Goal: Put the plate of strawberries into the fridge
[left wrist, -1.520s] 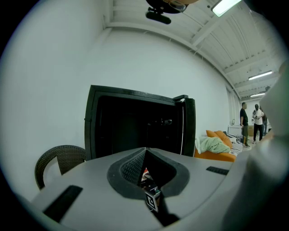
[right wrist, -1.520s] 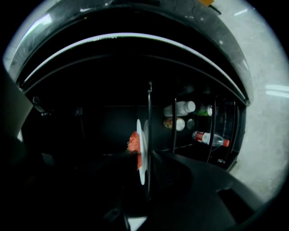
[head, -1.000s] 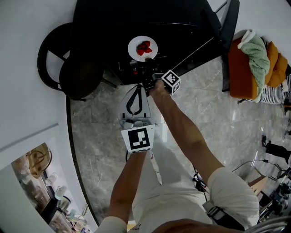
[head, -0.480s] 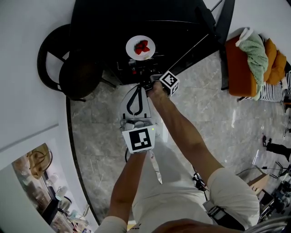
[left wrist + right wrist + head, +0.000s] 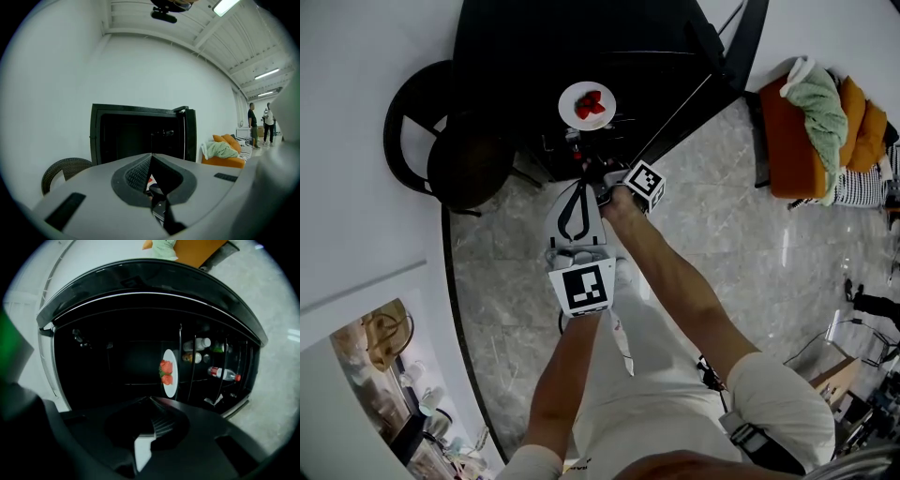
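Plate of strawberries (image 5: pixel 172 390): on a shelf inside the open fridge (image 5: pixel 525 66).
Right gripper (image 5: pixel 151 400): jaws together, empty, pointed at the plate, apart from it.
Left gripper (image 5: pixel 151 157): jaws together, empty.

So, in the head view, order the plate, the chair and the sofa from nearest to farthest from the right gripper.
1. Plate, in the fridge, just ahead of the right gripper.
2. Chair, left.
3. Sofa, far right.
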Demonstrator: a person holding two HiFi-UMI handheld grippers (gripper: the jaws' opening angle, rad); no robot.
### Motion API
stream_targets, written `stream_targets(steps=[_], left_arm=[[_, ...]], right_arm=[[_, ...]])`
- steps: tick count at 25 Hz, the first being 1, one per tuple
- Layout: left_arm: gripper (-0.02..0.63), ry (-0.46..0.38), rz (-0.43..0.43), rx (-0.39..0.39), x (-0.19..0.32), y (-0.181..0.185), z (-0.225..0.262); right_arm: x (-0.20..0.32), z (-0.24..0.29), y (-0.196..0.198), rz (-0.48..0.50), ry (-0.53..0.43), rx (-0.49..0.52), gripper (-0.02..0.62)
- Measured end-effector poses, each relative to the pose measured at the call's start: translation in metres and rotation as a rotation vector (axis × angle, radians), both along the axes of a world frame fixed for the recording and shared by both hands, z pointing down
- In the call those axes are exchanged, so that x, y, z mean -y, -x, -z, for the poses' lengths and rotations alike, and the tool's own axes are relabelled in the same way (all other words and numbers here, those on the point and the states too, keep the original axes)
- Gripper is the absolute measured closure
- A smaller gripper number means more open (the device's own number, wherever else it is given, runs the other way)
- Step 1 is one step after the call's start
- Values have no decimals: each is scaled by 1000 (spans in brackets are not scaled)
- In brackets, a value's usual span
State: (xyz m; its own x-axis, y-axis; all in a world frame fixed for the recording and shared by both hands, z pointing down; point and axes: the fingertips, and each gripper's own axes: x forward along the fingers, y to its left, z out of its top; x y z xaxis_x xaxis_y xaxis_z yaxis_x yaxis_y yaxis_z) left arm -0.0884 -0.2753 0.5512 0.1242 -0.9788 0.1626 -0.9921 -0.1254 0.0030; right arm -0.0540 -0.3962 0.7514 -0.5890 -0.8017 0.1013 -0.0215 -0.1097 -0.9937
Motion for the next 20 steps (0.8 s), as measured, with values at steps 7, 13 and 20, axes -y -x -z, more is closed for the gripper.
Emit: stream_targets(steps=[7, 13, 20], left_arm=[[604, 9, 3, 11, -10, -2, 14], [604, 10, 6, 8, -15, -2, 33], [604, 44, 32, -33, -30, 9, 47]], right_arm=[[-19, 31, 1, 34, -22, -16, 584], [-33, 60, -1, 27, -49, -16, 584], [-59, 104, -1, 78, -80, -26, 584]])
